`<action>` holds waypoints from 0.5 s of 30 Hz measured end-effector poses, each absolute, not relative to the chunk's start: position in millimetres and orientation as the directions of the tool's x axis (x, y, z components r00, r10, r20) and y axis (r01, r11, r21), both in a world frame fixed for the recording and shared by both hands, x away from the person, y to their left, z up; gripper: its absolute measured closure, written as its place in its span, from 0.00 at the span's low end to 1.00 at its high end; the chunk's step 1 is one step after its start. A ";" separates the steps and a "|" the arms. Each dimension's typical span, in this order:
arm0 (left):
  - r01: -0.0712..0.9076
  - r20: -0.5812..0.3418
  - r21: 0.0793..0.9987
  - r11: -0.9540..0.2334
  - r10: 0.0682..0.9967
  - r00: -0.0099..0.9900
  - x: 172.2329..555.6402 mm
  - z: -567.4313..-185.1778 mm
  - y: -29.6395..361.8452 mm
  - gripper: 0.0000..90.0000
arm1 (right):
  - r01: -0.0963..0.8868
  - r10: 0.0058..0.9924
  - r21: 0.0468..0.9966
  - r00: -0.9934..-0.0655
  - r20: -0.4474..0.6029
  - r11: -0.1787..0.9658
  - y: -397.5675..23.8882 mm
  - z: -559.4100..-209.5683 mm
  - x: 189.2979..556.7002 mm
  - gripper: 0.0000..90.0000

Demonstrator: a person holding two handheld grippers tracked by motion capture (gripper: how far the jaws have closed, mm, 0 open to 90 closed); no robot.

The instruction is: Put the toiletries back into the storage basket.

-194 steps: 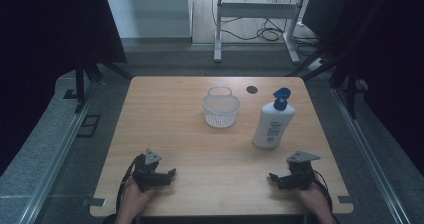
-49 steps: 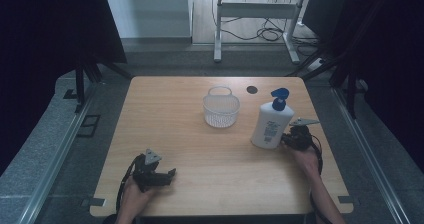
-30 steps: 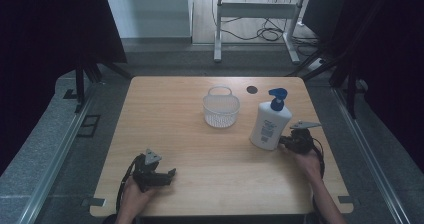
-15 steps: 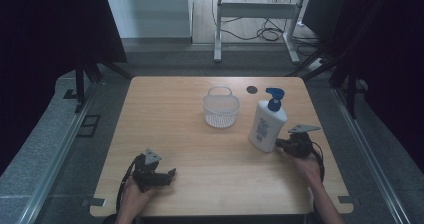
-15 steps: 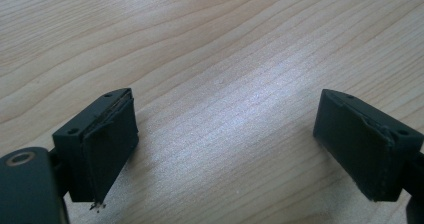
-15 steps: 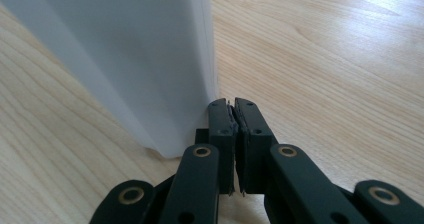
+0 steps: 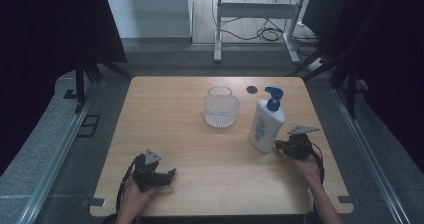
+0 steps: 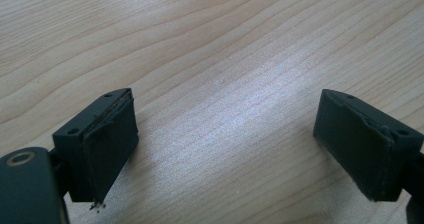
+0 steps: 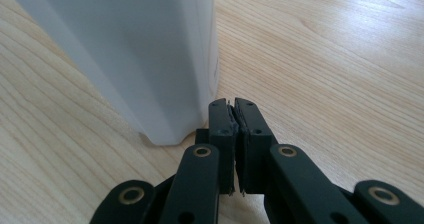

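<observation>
A white pump bottle (image 7: 266,126) with a blue pump head stands upright on the wooden table (image 7: 175,129), right of centre. My right gripper (image 7: 279,145) lies low on the table at the bottle's right, pointing left at its base. In the right gripper view its jaws are shut together with nothing between them (image 9: 234,106), their tips right beside the bottle's lower corner (image 9: 130,49). My left gripper (image 7: 171,175) rests near the front left edge. It is open over bare wood (image 8: 227,139).
A white mesh basket (image 7: 221,109) with a handle stands left of the bottle, towards the middle back. A small black disc (image 7: 251,89) lies behind it near the far edge. Dark frames and a grey floor surround the table.
My right hand went from the front edge up to the bottle, then drew slightly nearer. The bottle has shifted a little left and nearer. The left gripper has stayed put.
</observation>
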State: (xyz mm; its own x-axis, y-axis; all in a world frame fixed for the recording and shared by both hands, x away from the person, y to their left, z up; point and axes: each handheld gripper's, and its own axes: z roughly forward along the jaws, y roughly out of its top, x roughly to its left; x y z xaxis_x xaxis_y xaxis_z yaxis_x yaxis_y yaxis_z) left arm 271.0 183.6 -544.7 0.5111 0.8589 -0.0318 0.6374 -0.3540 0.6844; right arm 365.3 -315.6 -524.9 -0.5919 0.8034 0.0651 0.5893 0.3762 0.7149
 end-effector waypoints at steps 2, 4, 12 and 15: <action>0.638 -0.032 0.685 -0.353 0.859 0.511 271.0 -544.8 183.5 0.11 | 0.591 0.806 0.715 -0.589 0.065 0.373 -317.8 -524.4 363.6 0.95; 0.638 -0.033 0.685 -0.352 0.860 0.510 271.0 -544.8 183.5 0.11 | 0.592 0.809 0.717 -0.583 0.067 0.368 -320.5 -523.0 360.6 0.92; 0.637 -0.032 0.685 -0.354 0.859 0.512 271.1 -544.7 183.6 0.11 | 0.591 0.813 0.726 -0.578 0.077 0.351 -323.7 -516.3 351.6 0.82; 0.638 -0.031 0.683 -0.356 0.859 0.512 271.0 -544.6 183.7 0.11 | 0.594 0.812 0.723 -0.578 0.079 0.352 -325.3 -514.2 346.6 0.77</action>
State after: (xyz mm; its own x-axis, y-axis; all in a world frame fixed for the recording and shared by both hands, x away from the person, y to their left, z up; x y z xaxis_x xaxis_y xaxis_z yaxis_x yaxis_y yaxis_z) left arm 271.0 183.7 -544.6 0.5118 0.8586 -0.0309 0.6378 -0.3556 0.6832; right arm 346.6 -325.3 -514.2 -0.5776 0.8125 0.0794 0.5944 0.3519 0.7231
